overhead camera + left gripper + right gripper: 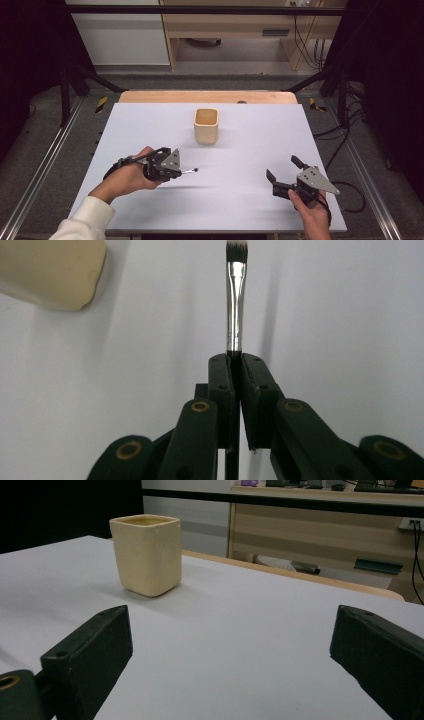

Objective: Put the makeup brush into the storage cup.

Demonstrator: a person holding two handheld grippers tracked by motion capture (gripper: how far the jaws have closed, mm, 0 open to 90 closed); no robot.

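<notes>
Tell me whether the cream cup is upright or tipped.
Upright: the cream cup stands on its base on the white table, open mouth up. Its contents cannot be seen.

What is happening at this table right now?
A person holds a gripper in each hand over a white table. The left gripper is shut on a small brush, whose bristle tip points away from the jaws. The right gripper is open and holds nothing. A cream cup stands upright farther back, and neither gripper touches it.
</notes>
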